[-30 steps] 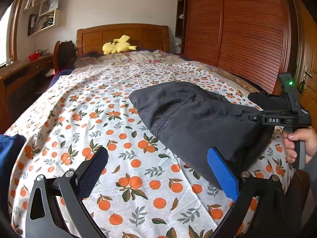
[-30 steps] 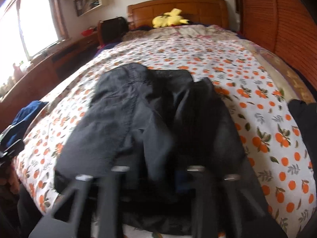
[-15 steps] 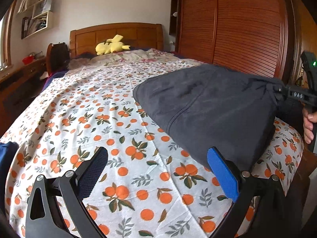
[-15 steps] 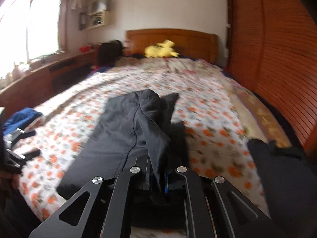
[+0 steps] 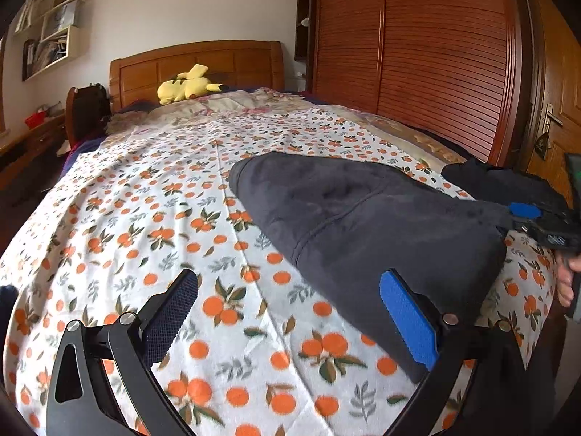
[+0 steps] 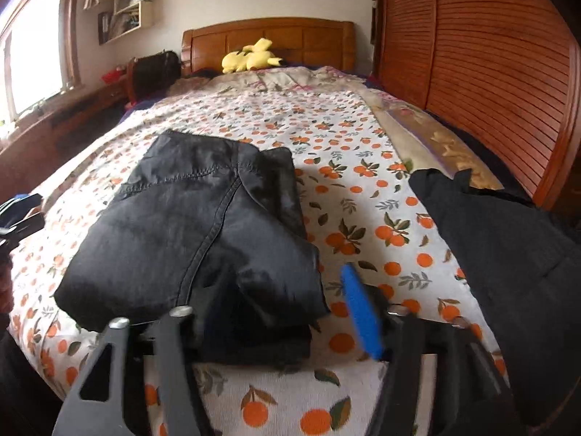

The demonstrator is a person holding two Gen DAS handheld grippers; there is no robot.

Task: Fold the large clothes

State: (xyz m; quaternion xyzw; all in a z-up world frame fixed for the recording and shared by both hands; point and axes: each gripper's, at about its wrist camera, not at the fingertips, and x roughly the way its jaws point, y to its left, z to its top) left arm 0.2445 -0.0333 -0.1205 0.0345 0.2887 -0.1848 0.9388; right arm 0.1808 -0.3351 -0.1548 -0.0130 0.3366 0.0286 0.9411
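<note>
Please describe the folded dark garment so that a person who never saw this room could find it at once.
Start at the bed with its orange-print cover. The folded garment lies at the near end, a flat dark grey bundle with a stitched seam on top. Another dark garment lies beside it toward the wardrobe, blacker and unfolded.
</note>
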